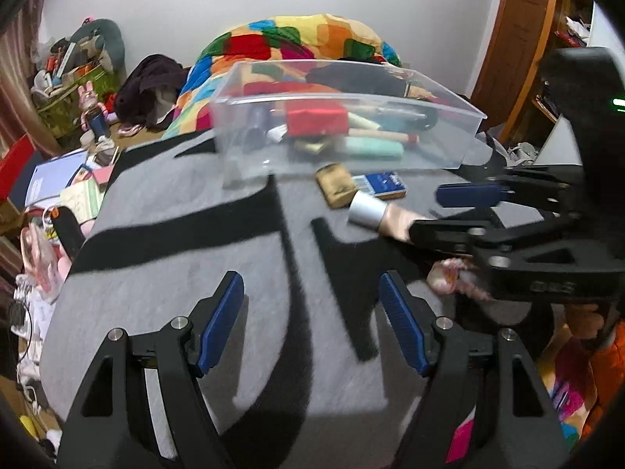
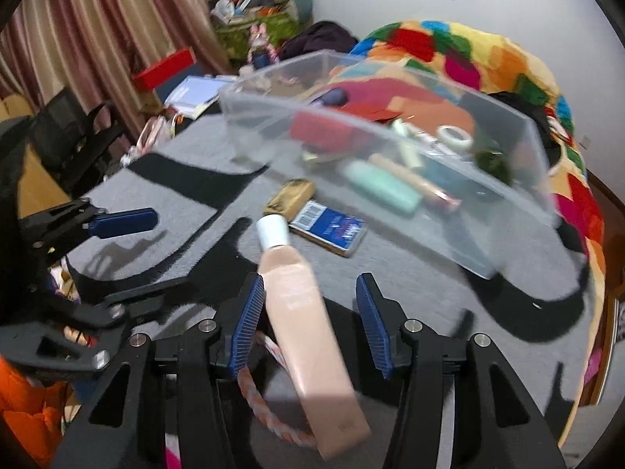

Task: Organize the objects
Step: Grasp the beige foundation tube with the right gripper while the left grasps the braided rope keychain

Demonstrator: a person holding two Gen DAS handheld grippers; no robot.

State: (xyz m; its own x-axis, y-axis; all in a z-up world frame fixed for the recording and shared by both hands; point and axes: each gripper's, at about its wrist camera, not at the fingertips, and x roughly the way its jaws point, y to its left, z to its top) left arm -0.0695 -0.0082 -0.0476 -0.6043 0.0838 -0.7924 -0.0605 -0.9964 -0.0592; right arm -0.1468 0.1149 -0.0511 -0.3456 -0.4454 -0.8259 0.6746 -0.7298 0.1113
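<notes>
Pink tube (image 2: 304,312) lies between open right gripper (image 2: 310,324) fingers, near clear bin (image 2: 390,164).

A bin (image 2: 504,211) stood at the far side of the surface (image 2: 187,156), holding several small items. Directly before its near wall lay a pouch (image 2: 291,194) and, just right of it, a flat box (image 2: 332,230), the two touching. A tube (image 2: 300,305) lay nearer still, its cap (image 2: 273,230) pointing toward the pouch, its body between the fingers (image 2: 246,324) of the right gripper (image 2: 310,320). The left gripper (image 1: 312,320) sat over the near left of the surface. A quilt (image 1: 297,39) lay heaped behind the bin.
</notes>
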